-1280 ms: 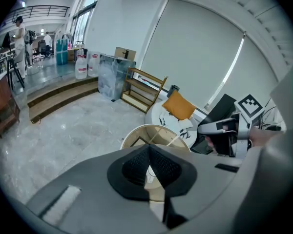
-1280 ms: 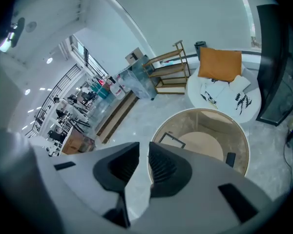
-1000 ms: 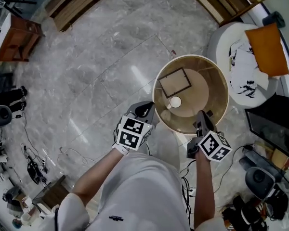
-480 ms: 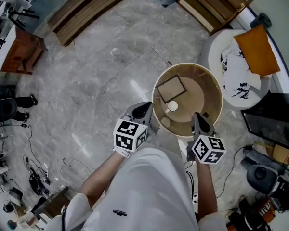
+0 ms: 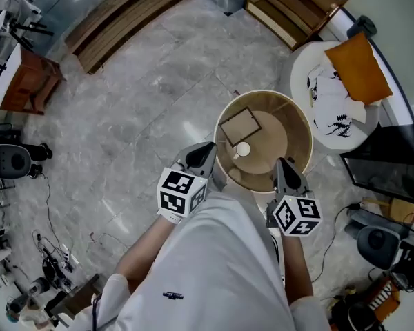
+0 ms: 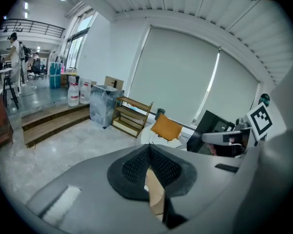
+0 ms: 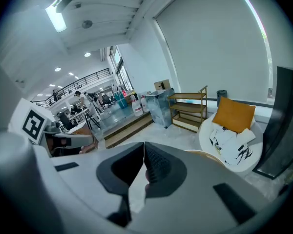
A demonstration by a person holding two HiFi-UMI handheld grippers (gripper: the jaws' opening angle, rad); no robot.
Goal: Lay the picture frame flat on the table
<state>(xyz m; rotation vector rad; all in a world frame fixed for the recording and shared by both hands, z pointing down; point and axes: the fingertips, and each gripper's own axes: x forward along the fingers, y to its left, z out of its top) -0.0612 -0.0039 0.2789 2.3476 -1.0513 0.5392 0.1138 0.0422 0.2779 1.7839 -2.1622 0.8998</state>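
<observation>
The picture frame [image 5: 239,125] lies flat on the round wooden table [image 5: 300,126], dark-edged with a tan middle. A small white round object [image 5: 242,149] sits just in front of it. My left gripper [image 5: 205,154] hangs over the table's near left rim and is shut, with nothing in it. Over the near right rim, my right gripper [image 5: 284,167] is also shut and empty. In the left gripper view the left gripper [image 6: 149,147] has its dark pads meeting at the tips. The right gripper view shows the right gripper [image 7: 144,145] with its pads pressed together.
A white round chair [image 5: 310,74] with an orange cushion [image 5: 359,67] and a patterned cloth [image 5: 328,105] stands to the table's right. A black screen [image 5: 386,178] is at the right, a wooden shelf [image 5: 290,9] behind, and wooden steps [image 5: 124,12] at the back left. Cables lie on the marble floor.
Both grippers have lifted up and back from the table toward my body. The table looks smaller. The frame and the white object have stayed where they were.
</observation>
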